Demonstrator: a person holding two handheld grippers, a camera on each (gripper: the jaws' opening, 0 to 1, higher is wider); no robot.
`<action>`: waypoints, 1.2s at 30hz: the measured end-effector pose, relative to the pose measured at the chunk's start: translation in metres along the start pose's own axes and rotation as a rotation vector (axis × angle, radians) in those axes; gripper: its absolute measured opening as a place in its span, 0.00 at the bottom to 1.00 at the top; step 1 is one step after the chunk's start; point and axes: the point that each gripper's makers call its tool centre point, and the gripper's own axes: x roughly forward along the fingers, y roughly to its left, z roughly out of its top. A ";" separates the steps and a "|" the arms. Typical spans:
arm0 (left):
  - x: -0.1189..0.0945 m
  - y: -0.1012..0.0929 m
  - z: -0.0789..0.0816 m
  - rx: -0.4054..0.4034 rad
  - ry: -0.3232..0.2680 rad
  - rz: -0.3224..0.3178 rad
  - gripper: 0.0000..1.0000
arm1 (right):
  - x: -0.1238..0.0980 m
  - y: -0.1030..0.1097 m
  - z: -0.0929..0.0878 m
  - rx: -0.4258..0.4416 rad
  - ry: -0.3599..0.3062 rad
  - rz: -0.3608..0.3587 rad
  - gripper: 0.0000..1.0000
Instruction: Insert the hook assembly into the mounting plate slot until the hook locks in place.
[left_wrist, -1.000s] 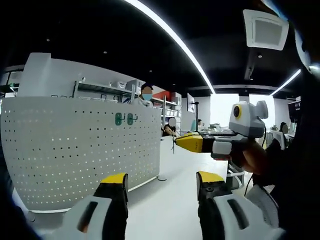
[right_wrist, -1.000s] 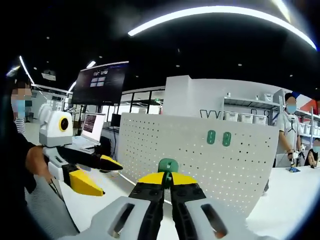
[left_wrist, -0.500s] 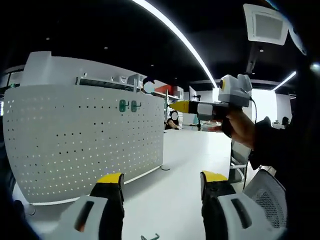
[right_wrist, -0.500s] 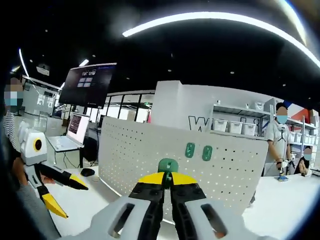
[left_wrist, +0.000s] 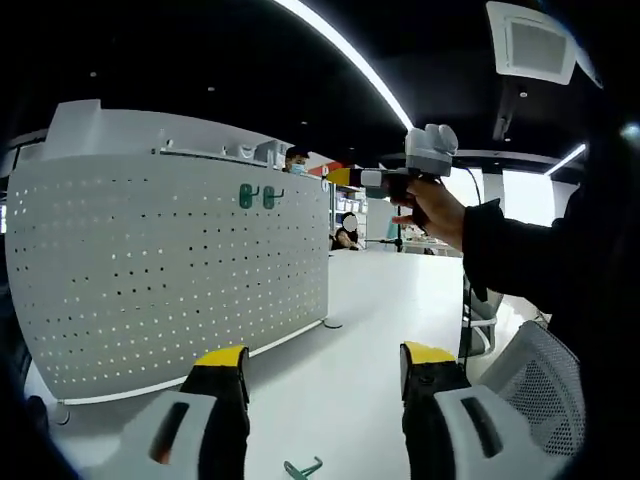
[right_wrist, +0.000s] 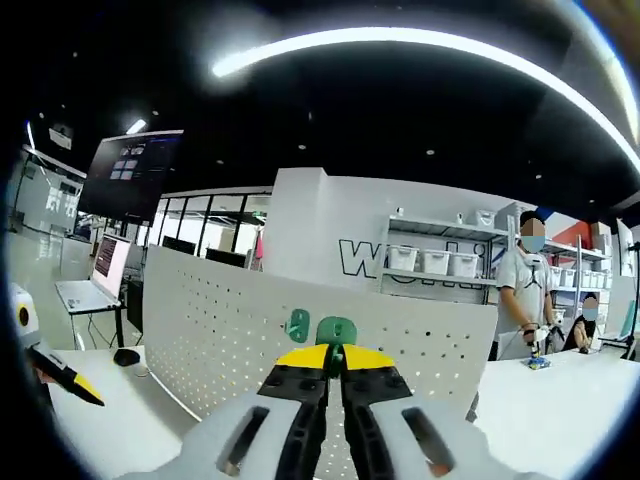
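The white perforated mounting plate (left_wrist: 170, 270) stands upright on the white table, with two green hooks (left_wrist: 257, 197) seated near its top right. My left gripper (left_wrist: 325, 358) is open and holds nothing, low before the plate. A loose green hook (left_wrist: 303, 467) lies on the table between its jaws. My right gripper (left_wrist: 345, 178), held by a hand, hovers near the plate's upper right edge. In the right gripper view, the right gripper (right_wrist: 336, 356) is shut on a green hook assembly (right_wrist: 336, 330), right in front of the plate (right_wrist: 220, 330) beside a seated hook (right_wrist: 298, 325).
A person (right_wrist: 525, 300) stands at the far right by shelves with bins (right_wrist: 430, 262). A wall monitor (right_wrist: 125, 175) and a laptop (right_wrist: 95, 285) sit at the left. The left gripper (right_wrist: 60, 375) shows at the lower left. A mesh chair (left_wrist: 540, 380) stands right of the table.
The right gripper has risen and moved in toward the plate's upper part with the green hook in it; the seated hooks look closer. The left gripper stays open, barely moved.
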 end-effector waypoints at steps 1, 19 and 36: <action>0.000 0.001 -0.001 0.000 0.004 0.002 0.62 | 0.003 -0.001 0.000 -0.001 -0.001 -0.003 0.01; -0.002 0.010 -0.006 -0.022 0.014 0.026 0.60 | 0.058 -0.028 -0.022 -0.021 0.035 -0.064 0.01; -0.003 0.015 -0.009 -0.036 0.023 0.031 0.59 | 0.083 -0.037 -0.037 -0.020 0.062 -0.090 0.01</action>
